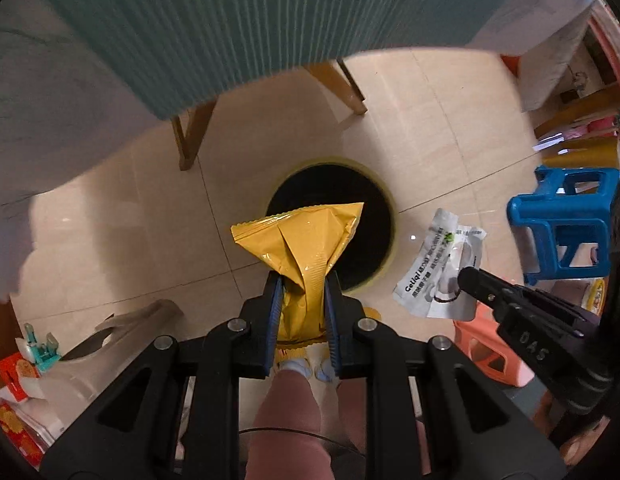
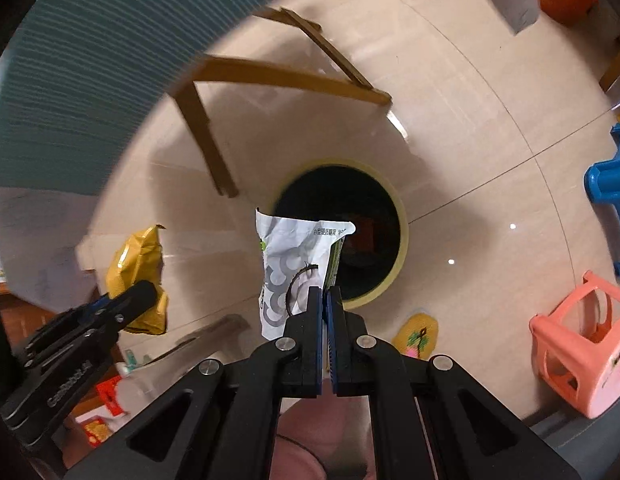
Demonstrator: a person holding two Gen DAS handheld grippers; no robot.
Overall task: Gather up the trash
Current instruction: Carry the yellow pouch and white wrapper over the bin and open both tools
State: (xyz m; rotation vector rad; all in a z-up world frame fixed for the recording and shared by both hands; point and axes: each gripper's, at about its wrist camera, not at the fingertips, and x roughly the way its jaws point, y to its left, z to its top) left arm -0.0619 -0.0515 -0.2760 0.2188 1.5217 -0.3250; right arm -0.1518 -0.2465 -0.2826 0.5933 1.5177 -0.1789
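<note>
My left gripper [image 1: 303,284] points straight down and is shut on a crumpled yellow snack wrapper [image 1: 306,240]. The wrapper hangs over the dark mouth of a round yellow-rimmed bin [image 1: 374,200] on the tiled floor. My right gripper [image 2: 325,294] is shut on a white and grey printed wrapper [image 2: 288,264], held above the left part of the same bin [image 2: 404,236]. In the left wrist view, the right gripper [image 1: 468,278] and its white wrapper [image 1: 442,264] hang to the right. The right wrist view shows the left gripper [image 2: 144,290] with the yellow wrapper [image 2: 140,276] at the left.
A table with a teal ribbed cloth [image 1: 214,20] and wooden legs [image 1: 190,136] stands beyond the bin. A blue stool [image 1: 566,224] and a pink stool [image 2: 582,348] stand at the right. A person's legs and slippered feet [image 1: 306,366] are below. Red packets [image 1: 14,432] lie at the left.
</note>
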